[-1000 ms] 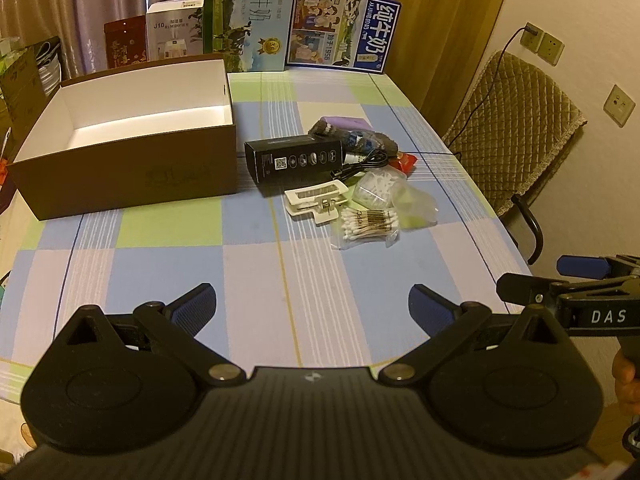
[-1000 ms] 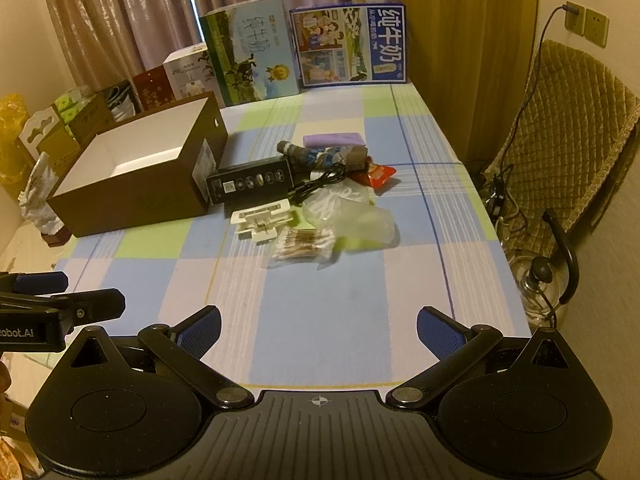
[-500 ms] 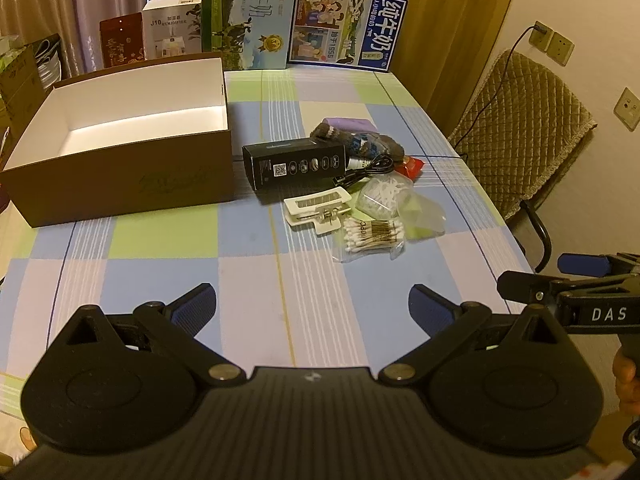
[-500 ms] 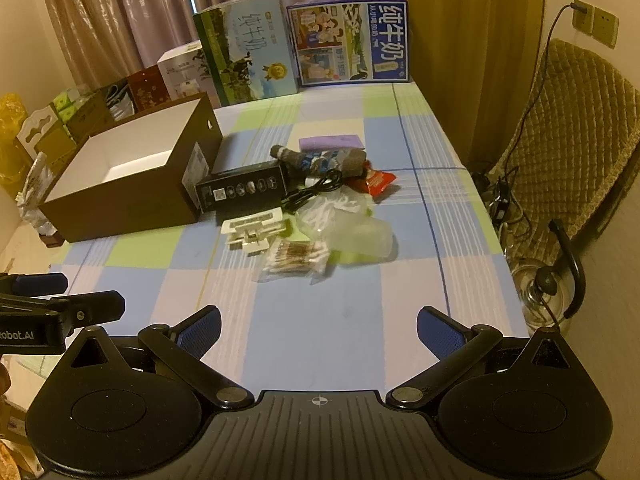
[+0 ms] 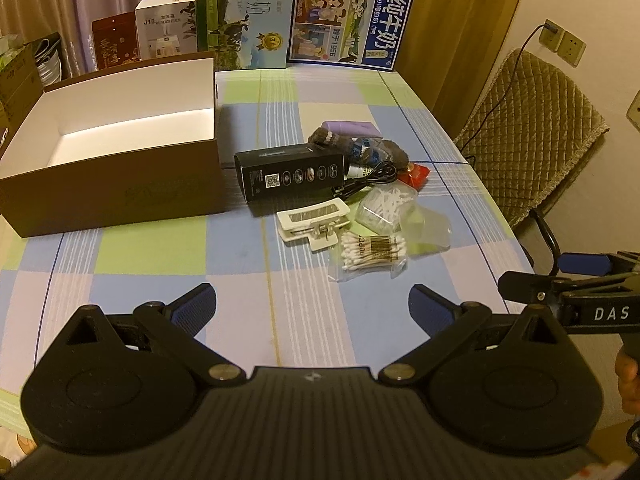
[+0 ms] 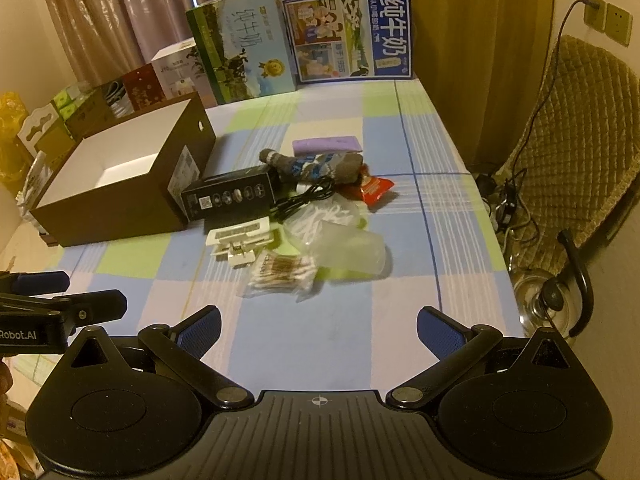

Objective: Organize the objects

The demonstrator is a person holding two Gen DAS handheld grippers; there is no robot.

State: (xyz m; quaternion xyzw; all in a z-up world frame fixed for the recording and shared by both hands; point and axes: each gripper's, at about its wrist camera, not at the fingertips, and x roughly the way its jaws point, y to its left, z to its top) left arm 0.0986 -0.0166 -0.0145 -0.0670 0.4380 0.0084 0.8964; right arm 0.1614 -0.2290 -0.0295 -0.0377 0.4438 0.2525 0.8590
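A brown open box [image 5: 120,196] [image 6: 120,208] with a white inside stands at the table's left. Right of it lies a heap: a black carton [image 5: 290,178] [image 6: 230,196], a grey sock [image 5: 360,150] [image 6: 316,166], a purple pack [image 5: 352,128] [image 6: 326,145], a black cable [image 5: 368,182], a red packet [image 6: 374,189], a white clip [image 5: 314,222] [image 6: 240,240], a bag of cotton swabs [image 5: 372,250] [image 6: 280,274] and a clear cup [image 6: 352,252]. My left gripper [image 5: 312,304] and right gripper [image 6: 318,326] hang open above the near table edge, short of the heap, holding nothing.
Two milk cartons [image 5: 248,20] [image 5: 350,24] and smaller boxes [image 5: 164,32] stand along the table's far edge. A padded chair [image 5: 532,132] [image 6: 576,152] is at the right, with a kettle [image 6: 552,300] and cables on the floor. The checked tablecloth [image 5: 280,280] lies bare near me.
Both grippers have moved forward, nearer the heap and box, which now look larger. Their jaws remain open. Nothing on the table has shifted.
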